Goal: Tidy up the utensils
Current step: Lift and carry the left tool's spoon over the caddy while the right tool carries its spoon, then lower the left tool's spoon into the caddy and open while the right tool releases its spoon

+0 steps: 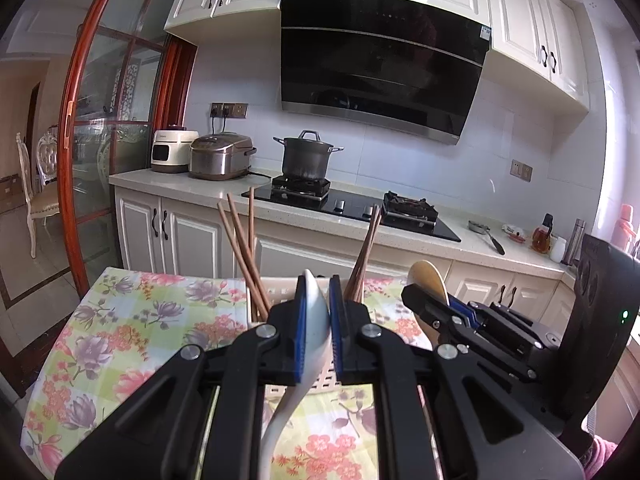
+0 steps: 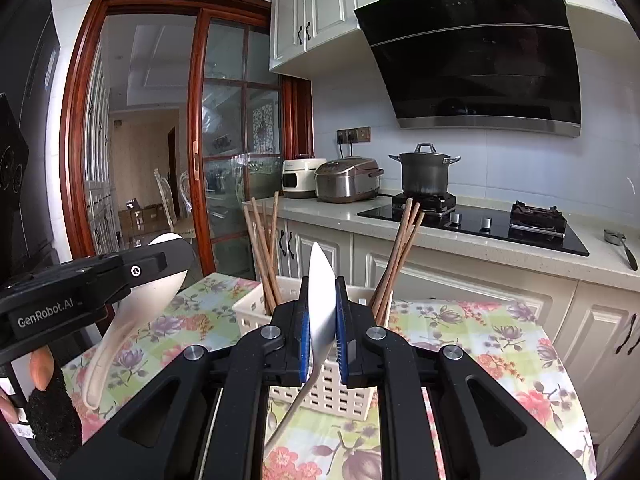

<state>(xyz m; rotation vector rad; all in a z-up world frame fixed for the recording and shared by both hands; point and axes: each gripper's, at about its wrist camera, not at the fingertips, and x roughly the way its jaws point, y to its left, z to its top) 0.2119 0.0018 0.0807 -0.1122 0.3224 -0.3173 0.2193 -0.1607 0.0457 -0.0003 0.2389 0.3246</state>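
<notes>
The white perforated plastic basket point(image 2: 320, 392) holds brown wooden chopsticks point(image 2: 394, 256); the left gripper point(image 1: 318, 320) and the right gripper point(image 2: 322, 320) each clench a white ceramic spoon point(image 1: 316, 316).

Both grippers are black plastic with blue ribbed pads point(image 1: 301, 332), silver screws point(image 2: 272, 332), and white "GenRobot.AI" lettering point(image 2: 46, 316) at nine o'clock.

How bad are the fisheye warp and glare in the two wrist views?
Left wrist: strong barrel warp with dark corners, cabinets bow, window glare blows out the right edge; spoon in the tongs stays sharp. Right wrist: same warp, door frame curves; hood glass shows faint reflections; no motion blur.
</notes>
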